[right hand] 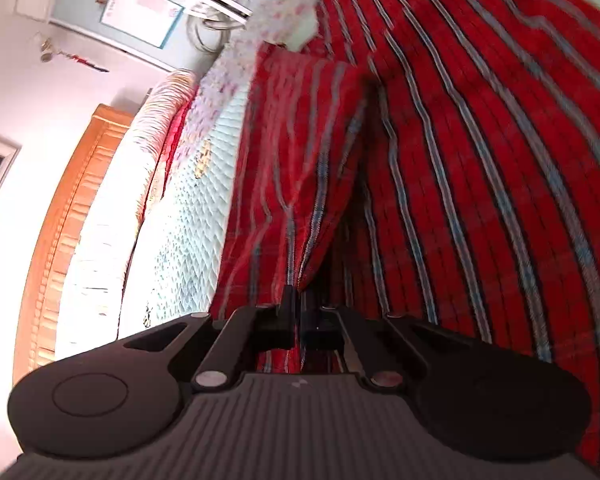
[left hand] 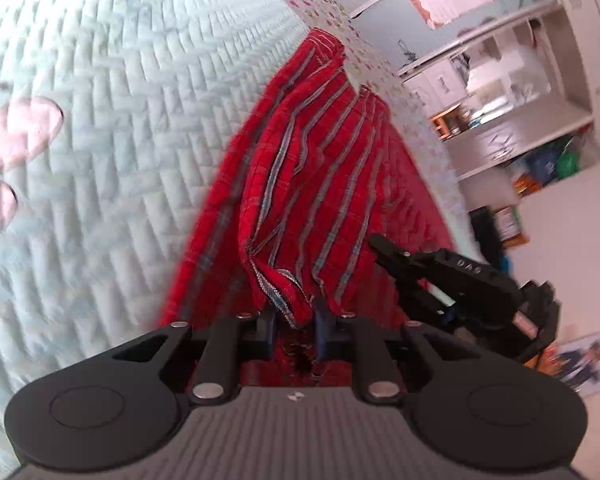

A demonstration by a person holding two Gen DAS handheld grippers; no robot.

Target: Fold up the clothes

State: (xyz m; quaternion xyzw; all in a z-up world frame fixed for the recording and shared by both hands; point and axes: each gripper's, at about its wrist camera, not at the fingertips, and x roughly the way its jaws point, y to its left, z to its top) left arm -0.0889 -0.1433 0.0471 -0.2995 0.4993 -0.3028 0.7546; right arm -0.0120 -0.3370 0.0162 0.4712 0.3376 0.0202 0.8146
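Observation:
A red garment with grey-blue stripes [left hand: 320,168] lies stretched over a pale quilted bed [left hand: 120,120]. My left gripper [left hand: 294,322] is shut on a bunched hem of the garment, which rises in a fold from its fingers. To its right, the other gripper [left hand: 384,246] shows as a black arm touching the cloth. In the right wrist view the same red striped garment [right hand: 460,160] fills the frame. My right gripper [right hand: 302,314] is shut on a pinched edge of it. The fingertips of both are partly hidden by cloth.
The pale quilted bedspread [right hand: 188,232] runs under the garment, with a floral border strip [left hand: 340,12] along its edge. A wooden headboard [right hand: 60,232] and striped pillows [right hand: 156,108] stand at the bed's end. White shelves [left hand: 512,92] with clutter line the wall.

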